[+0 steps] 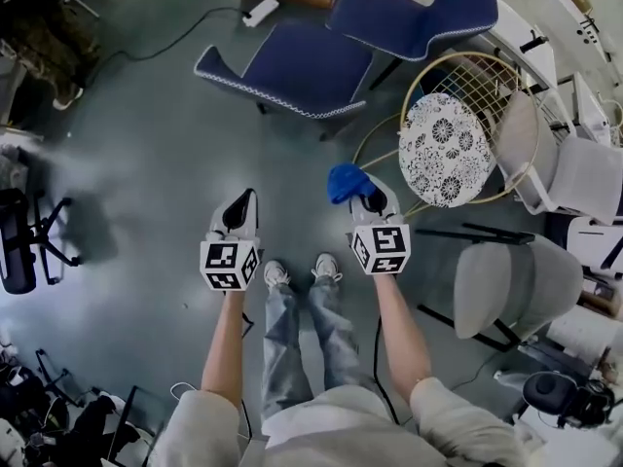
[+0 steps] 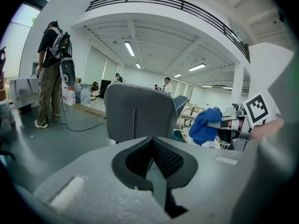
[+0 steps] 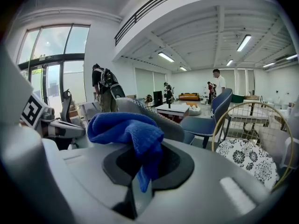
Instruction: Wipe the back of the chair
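Ahead of you, wide floor (image 1: 146,163) fronts the blue chair (image 1: 292,66); your right gripper (image 1: 373,200) clamps a blue cloth (image 1: 346,181), left gripper (image 1: 240,209) jaws together.

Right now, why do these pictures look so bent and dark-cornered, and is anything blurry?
Left gripper view: a fisheye lens curves the ceiling, the corners go black and the near foreground is soft. Right gripper view: same curve; the blue cloth is sharp, the windows glare. Head view: even light, mild bowing at the edges.
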A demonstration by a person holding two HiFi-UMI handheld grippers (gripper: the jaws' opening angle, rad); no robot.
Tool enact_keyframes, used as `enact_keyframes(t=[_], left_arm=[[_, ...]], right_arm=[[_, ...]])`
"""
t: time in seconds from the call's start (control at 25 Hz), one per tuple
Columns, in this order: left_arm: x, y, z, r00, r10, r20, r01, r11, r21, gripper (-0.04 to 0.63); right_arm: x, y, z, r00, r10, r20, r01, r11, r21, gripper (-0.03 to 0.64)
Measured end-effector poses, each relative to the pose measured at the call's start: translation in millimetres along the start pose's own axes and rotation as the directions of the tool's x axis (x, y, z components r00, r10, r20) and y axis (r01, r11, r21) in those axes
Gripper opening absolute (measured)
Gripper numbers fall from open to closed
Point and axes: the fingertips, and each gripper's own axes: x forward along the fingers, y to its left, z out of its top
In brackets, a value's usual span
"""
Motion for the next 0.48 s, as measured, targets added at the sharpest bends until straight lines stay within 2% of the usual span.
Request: enact_keyframes(t=[0.28,0.48], left_arm=[[11.5,6.4,-47.8,1.000,-0.013,0.004,0.013,1.000,0.004,0.000],[17.1,10.2,-60.1,1.000,-0.010,0.019,0.010,1.000,0.002,0.000]], right_arm=[[24.5,21.3,-44.2,0.999,0.034,0.006,-0.034,0.999,-0.014,0.046],[43.2,31.4,-57.5,0.998,0.061,0.014,-0.061,0.998,-0.025,0.046]])
